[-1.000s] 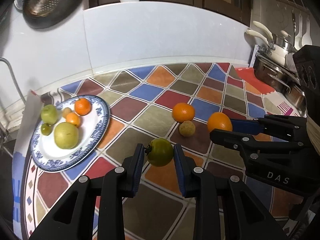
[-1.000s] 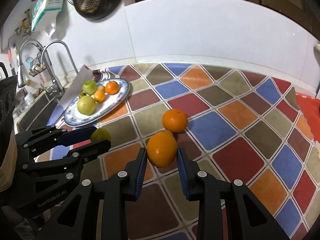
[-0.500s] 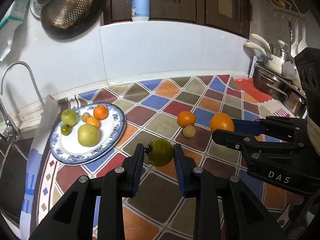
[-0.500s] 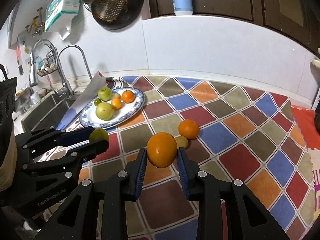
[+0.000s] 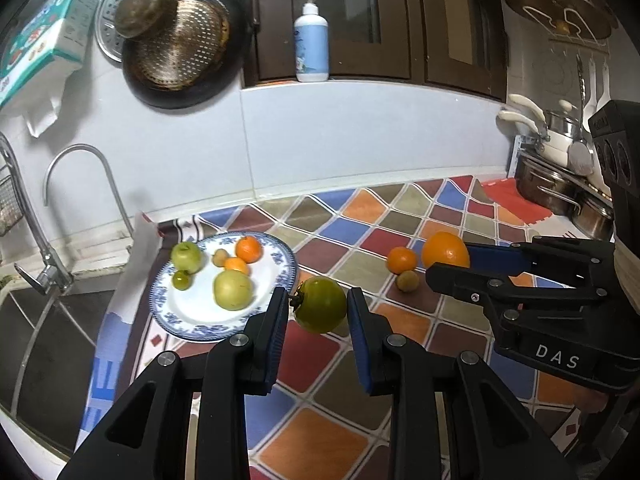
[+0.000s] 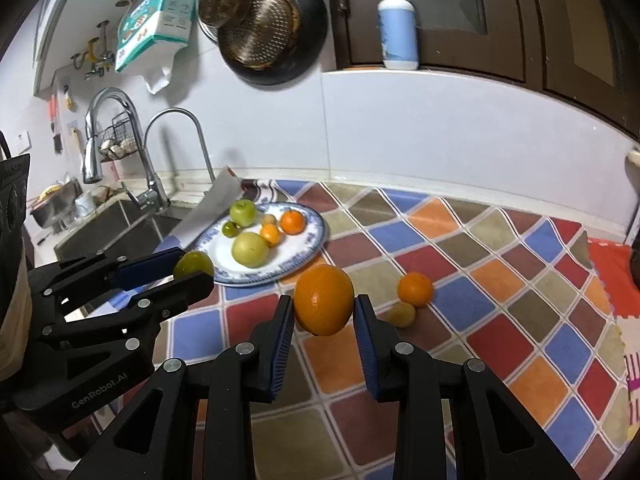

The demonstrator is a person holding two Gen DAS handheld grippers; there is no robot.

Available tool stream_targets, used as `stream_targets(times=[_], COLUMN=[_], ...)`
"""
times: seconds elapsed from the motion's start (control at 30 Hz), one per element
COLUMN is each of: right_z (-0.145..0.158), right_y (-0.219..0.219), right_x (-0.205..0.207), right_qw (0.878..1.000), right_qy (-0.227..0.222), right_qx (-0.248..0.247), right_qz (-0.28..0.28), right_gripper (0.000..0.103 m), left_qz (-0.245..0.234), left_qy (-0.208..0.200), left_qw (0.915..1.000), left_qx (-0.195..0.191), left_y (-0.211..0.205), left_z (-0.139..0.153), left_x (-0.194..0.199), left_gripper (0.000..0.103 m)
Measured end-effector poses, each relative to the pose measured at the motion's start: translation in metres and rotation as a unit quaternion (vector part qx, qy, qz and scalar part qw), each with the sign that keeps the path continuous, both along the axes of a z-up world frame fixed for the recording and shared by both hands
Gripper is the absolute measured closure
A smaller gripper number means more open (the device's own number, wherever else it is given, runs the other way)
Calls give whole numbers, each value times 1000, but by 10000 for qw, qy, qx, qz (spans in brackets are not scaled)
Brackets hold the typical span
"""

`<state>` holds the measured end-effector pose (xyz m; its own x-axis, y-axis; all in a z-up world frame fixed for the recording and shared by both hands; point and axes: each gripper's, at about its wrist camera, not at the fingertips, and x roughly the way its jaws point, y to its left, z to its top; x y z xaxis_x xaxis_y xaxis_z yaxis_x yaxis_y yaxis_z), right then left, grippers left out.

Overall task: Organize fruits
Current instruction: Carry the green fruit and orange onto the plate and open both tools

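My left gripper is shut on a green round fruit and holds it above the patterned counter, right of the blue-and-white plate. My right gripper is shut on a large orange, also lifted; it shows in the left wrist view. The plate holds several fruits: two green apples, two small oranges, a small green one. A small orange and a small yellowish fruit lie on the counter.
A sink with tall faucets lies left of the plate. Pots and utensils stand at the counter's right end. A white backsplash wall runs behind; a pan hangs above it.
Both grippers have risen and pulled back with their fruits held. The plate and the loose fruits look smaller and farther, and more of the wall and cabinets shows.
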<state>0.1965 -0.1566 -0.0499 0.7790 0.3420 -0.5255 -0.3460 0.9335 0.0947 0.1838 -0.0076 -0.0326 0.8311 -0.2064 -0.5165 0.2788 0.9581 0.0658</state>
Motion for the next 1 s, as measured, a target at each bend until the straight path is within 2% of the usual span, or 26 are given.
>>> stream_targets(times=[0.53, 1.0], right_z=[11, 11], right_y=[57, 96], right_x=[28, 88], right_qw=[9996, 9996], right_qy=[-165, -156], right_qx=[87, -27], right_qz=[205, 219], right_gripper=[71, 71], left_qz=[441, 782], left_qy=[-208, -76], left_qw=[9988, 9969], left_qx=[81, 100], left_y=[59, 95], left_z=[9, -3], left_x=[18, 76], left_gripper=[73, 73])
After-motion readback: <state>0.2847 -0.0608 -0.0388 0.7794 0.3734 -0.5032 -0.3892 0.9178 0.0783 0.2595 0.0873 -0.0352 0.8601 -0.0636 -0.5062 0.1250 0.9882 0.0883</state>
